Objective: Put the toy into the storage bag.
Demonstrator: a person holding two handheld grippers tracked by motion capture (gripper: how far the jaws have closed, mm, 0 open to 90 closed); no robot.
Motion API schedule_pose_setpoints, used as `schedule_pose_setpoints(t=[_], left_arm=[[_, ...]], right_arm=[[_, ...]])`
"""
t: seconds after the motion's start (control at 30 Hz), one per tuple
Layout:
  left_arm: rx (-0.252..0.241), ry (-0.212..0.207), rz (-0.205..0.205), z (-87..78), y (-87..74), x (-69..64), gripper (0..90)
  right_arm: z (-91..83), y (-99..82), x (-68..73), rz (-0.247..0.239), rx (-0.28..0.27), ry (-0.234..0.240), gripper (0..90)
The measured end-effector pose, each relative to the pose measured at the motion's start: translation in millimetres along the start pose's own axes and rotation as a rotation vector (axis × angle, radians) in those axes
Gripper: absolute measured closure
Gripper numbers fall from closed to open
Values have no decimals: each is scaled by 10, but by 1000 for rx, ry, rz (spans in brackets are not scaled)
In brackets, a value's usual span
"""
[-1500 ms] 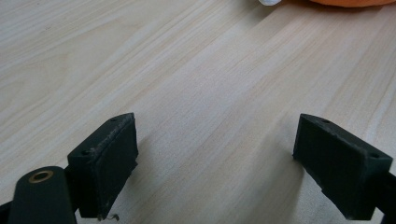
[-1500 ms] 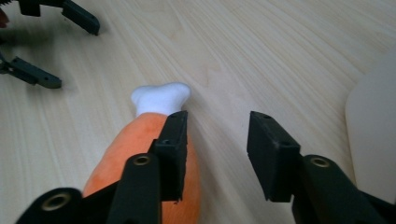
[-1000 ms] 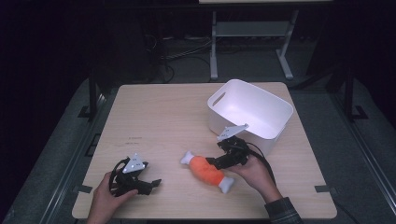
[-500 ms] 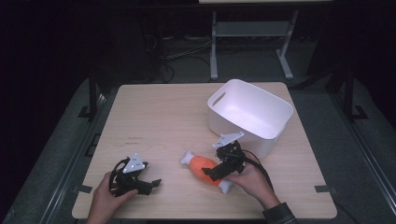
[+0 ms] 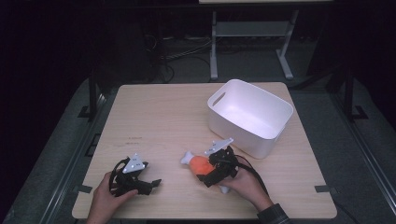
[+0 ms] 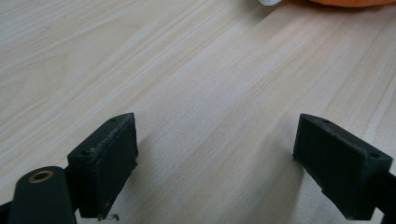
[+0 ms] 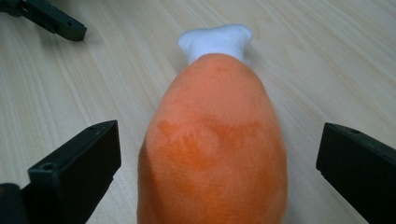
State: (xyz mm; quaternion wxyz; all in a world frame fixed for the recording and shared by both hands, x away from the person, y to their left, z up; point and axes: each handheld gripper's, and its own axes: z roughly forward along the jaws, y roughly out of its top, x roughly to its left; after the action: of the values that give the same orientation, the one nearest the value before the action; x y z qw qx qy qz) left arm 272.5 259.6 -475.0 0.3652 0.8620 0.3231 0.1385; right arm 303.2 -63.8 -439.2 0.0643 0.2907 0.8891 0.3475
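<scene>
A pale wooden table [image 5: 168,116] stands in a dark room. The right gripper [image 7: 219,172] lies low over an orange plush toy [image 7: 212,149], its jaws spread wide, the toy between them and touching neither. The left gripper [image 6: 217,163] rests near the table's front edge, jaws spread over bare wood. Beyond the right jaws sits a white bin [image 5: 250,116], nothing inside it.

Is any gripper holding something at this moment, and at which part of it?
Nothing is held. The right gripper has its fingers open on both sides of the orange plush drumstick toy, with gaps. The left gripper is open over bare wooden table.
</scene>
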Motion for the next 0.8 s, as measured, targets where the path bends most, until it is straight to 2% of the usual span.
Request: schedule_pose_setpoints(t=[0.4,0.7,0.8], left_arm=[[0,0,0,0,0,0,128],[-1,0,1,1,0,0,128],[0,0,0,0,0,0,128]], right_arm=[[168,-30,44,-15,51,-8,0],[217,-37,57,-25,73,-20,11],[218,-43,54,-28,73,-21,53]])
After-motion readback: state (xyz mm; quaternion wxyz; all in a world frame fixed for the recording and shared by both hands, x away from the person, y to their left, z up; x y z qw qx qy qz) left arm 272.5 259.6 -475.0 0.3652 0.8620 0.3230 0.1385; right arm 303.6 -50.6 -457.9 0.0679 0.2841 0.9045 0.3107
